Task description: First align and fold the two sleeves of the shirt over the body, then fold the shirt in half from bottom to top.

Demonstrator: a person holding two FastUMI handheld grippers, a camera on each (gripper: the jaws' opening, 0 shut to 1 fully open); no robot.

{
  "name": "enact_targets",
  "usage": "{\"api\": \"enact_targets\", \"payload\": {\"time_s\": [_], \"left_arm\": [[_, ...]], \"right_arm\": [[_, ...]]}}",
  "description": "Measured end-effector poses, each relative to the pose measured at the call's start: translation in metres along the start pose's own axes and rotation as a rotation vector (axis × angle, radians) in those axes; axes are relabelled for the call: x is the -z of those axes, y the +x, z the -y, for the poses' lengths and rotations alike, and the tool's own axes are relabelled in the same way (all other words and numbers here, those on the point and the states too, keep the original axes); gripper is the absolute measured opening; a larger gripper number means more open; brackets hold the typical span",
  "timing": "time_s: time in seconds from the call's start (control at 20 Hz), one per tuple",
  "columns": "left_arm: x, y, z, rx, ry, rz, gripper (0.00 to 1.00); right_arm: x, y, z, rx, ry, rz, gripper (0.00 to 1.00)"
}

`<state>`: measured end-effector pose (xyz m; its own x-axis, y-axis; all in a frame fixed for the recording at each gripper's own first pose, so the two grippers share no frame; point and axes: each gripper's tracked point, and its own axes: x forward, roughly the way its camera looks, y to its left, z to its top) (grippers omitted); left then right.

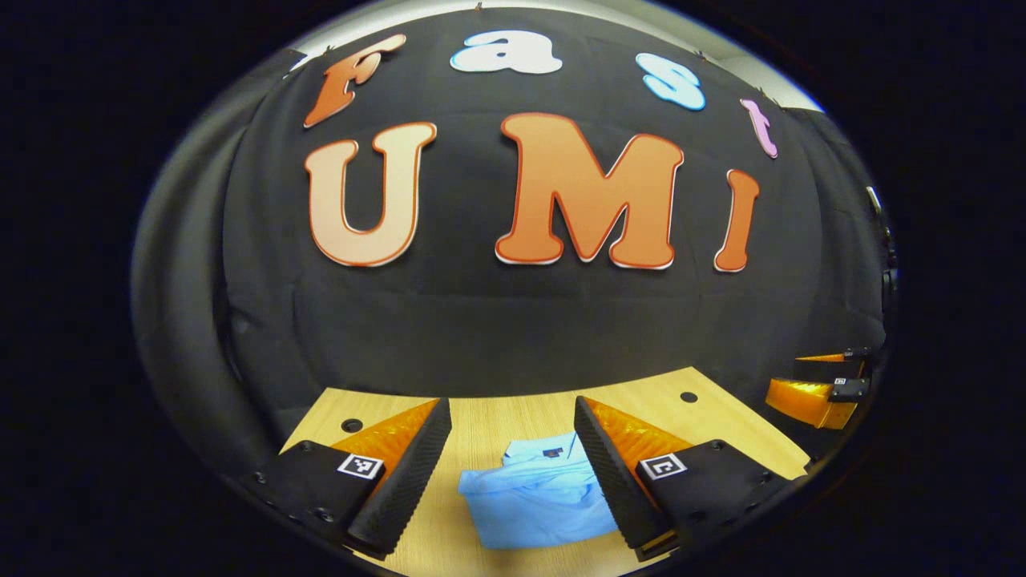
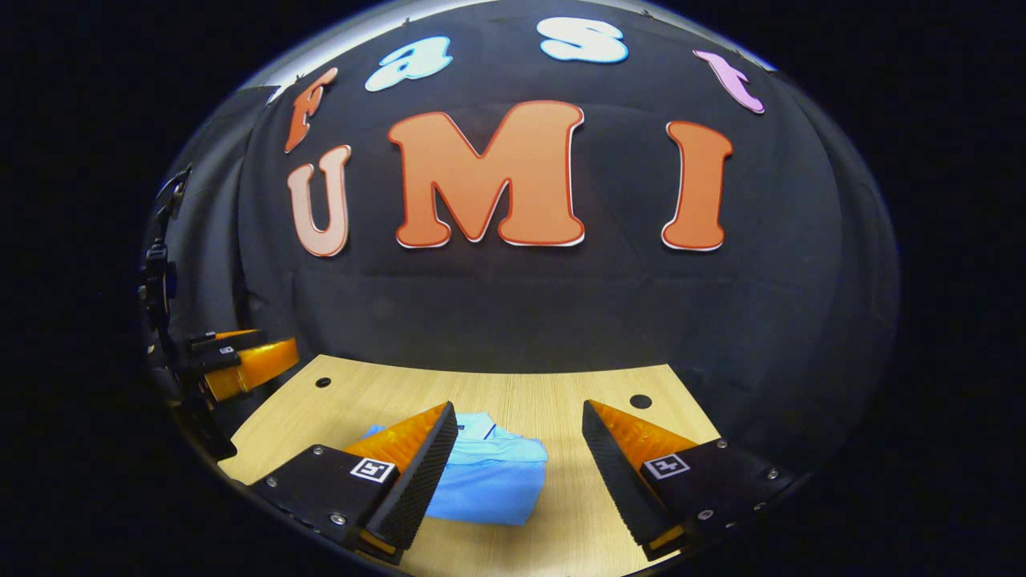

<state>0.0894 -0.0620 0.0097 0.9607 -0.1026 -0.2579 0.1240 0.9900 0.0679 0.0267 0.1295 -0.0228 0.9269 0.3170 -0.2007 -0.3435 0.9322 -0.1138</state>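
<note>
The folded light blue shirt [image 1: 535, 497] lies mid-tabletop [image 1: 497, 421], bare wood between it and the far edge. Left tool [image 1: 513, 473] and right tool [image 2: 519, 473] hover above, both gaping wide, holding nothing.

The right tongs [image 2: 513, 473] hang open above the wooden counter [image 2: 561, 401], the folded blue shirt [image 2: 489, 477] lying at seven o'clock and the left tongs [image 2: 240, 361] at nine o'clock.
</note>
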Motion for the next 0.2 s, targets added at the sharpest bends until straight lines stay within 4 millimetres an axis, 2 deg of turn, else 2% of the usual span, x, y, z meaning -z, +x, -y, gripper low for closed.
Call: {"api": "enact_targets", "payload": {"time_s": [0.2], "left_arm": [[-0.01,-0.031,-0.003,-0.051,-0.015,0.051,1.0]], "right_arm": [[0.008,-0.015,0.0,-0.049,0.037,0.002,0.97]]}}
